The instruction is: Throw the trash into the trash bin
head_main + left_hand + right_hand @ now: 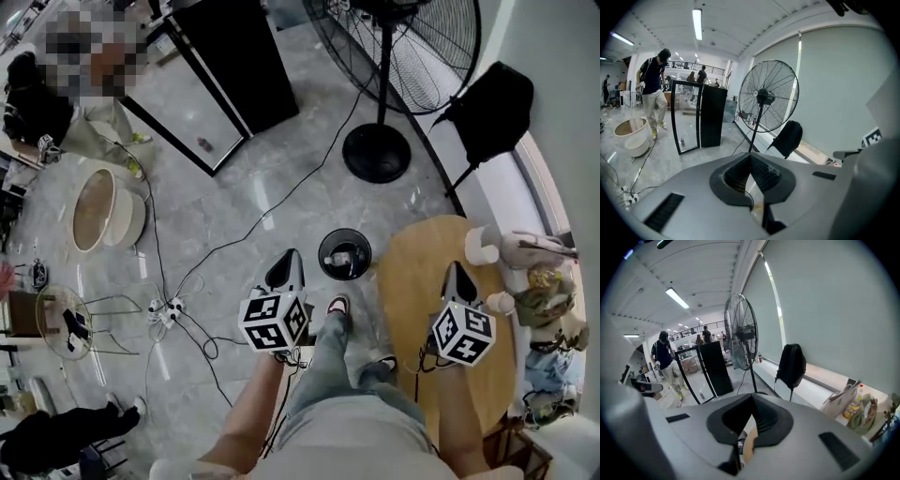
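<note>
The black round trash bin (345,254) stands on the floor just left of the wooden table (412,281), with some trash lying inside it. My left gripper (292,256) is raised over the floor, left of the bin and apart from it; its jaws meet at the tips with nothing in them. My right gripper (459,269) hovers above the tabletop, right of the bin, jaws shut and empty. In the left gripper view the left gripper (750,157) points out over the room toward the fan. The right gripper (753,397) shows closed pads in the right gripper view.
A tall pedestal fan (377,152) stands beyond the bin, a black bag (492,112) to its right. A cup (481,246), bottles and bags (544,300) crowd the table's right edge. Cables and a power strip (167,309) lie on the floor at left. A person (655,93) stands by a black cabinet (239,66).
</note>
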Demonstrator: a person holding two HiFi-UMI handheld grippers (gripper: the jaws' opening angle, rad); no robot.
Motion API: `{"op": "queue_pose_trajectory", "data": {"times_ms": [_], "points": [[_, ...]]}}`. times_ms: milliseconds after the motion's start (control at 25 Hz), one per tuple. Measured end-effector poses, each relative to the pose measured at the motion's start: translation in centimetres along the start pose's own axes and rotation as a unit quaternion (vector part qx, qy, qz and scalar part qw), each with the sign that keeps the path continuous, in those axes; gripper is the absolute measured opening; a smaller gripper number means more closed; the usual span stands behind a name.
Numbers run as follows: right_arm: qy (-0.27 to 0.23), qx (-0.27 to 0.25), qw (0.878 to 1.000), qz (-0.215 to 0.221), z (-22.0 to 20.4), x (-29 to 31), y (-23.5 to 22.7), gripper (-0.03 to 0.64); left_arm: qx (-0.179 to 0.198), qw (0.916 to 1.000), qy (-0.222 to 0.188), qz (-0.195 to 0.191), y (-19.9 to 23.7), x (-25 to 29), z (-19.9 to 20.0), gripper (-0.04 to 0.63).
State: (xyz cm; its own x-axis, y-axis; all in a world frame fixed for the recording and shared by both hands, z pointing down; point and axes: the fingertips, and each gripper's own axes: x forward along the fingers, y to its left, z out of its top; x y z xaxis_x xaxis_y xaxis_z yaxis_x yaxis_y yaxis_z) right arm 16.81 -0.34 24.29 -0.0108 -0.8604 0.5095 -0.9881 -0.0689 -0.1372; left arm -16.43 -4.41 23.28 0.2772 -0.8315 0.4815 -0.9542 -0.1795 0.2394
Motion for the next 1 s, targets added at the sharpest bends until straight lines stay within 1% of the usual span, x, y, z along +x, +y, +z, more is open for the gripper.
{"op": "queue_pose_trajectory", "data": {"times_ms": [120, 320, 680, 1000], "points": [[-0.021, 0.006, 1.000, 0.002, 1.5, -1.5, -1.0, 0.005, 0.008, 0.9999, -0.011, 0.007, -0.6, -0.8, 1.0, 0.009], [-0.026, 0.000, 1.000, 0.008, 2.2, -2.8, -1.8, 0.003, 0.003, 0.9996, -0.027, 0.011, -1.5, -1.3, 1.7, 0.009], [-0.033, 0.027, 0.999, 0.001, 2.0, -4.1, -2.0, 0.003, 0.003, 0.9995, -0.028, 0.013, -1.3, -2.5, 1.4, 0.009], [-0.042, 0.028, 0.999, 0.001, 2.3, -5.2, -1.8, 0.003, 0.005, 0.9992, -0.035, 0.017, -1.2, -3.7, 1.6, 0.009]]}}
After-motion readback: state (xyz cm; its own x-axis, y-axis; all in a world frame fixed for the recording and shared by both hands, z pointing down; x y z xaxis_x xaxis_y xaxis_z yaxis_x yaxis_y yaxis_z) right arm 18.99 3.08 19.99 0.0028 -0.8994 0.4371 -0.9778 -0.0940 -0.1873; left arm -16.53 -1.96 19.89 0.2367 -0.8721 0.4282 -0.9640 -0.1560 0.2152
